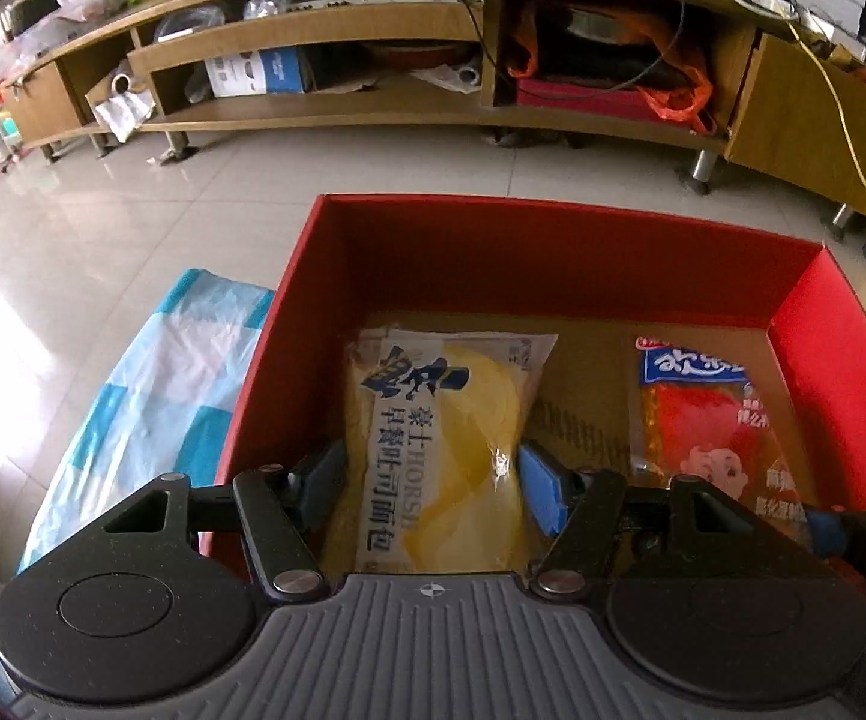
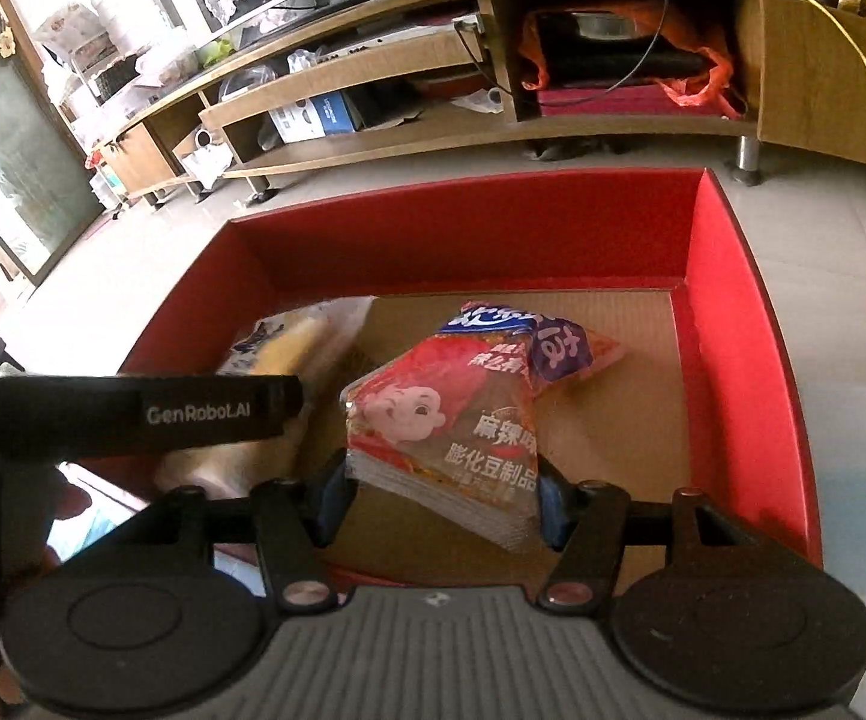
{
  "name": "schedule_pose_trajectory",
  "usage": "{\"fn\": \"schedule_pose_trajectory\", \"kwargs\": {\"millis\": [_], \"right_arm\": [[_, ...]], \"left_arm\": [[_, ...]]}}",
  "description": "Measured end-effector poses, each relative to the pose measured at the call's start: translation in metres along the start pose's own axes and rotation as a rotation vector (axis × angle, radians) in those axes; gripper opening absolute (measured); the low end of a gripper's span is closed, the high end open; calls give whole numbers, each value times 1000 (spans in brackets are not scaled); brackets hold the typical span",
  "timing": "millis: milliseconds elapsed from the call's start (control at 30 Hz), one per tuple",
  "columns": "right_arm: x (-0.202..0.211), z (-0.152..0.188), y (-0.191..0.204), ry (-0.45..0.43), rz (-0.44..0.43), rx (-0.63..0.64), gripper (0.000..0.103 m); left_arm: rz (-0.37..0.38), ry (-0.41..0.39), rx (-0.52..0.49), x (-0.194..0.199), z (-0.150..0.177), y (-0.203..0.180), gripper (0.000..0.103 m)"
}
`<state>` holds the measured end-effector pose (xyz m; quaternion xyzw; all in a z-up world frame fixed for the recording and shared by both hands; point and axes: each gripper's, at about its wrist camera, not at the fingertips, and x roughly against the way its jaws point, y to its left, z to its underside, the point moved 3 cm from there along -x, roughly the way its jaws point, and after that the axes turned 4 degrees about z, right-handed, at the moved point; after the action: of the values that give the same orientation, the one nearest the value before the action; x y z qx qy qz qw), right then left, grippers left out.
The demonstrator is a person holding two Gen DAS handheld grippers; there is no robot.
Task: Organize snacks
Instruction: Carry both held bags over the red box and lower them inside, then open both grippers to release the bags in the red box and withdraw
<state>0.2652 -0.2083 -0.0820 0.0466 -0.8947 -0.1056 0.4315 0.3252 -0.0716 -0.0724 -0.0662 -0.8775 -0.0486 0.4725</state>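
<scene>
Two snack packets are seen inside the red box, whose upright walls close in all visible sides of its brown cardboard floor. Bare floor of the box is left between the packets and along the far wall, while the right-hand wall stands close to the red snack packet. Toward the left wall of the box, the bread packet is clamped at its near end between the blue pads of the left gripper; it is a clear wrapper with dark blue lettering over pale yellow bread. Toward the right of the box, the red snack packet is pinched at its lower crimped edge by the right gripper and is seen tilted, its far end folded over; a cartoon face and white lettering are printed on it. Outside the left wall of the box, a blue-and-white checked cloth is spread. Beyond the far wall of the box, tiled floor lies open up to a low wooden TV cabinet.
</scene>
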Motion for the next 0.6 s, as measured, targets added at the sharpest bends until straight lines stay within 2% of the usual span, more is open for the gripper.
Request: {"fn": "schedule_pose_trajectory", "kwargs": {"millis": [333,600], "right_arm": [[6,4,-3,50,1,-23,58],[17,15,-7,126,-4,-62,59]], "left_arm": [[2,28,-10,7,11,-3,71],[20,63,-20,19,27,-3,74]]}}
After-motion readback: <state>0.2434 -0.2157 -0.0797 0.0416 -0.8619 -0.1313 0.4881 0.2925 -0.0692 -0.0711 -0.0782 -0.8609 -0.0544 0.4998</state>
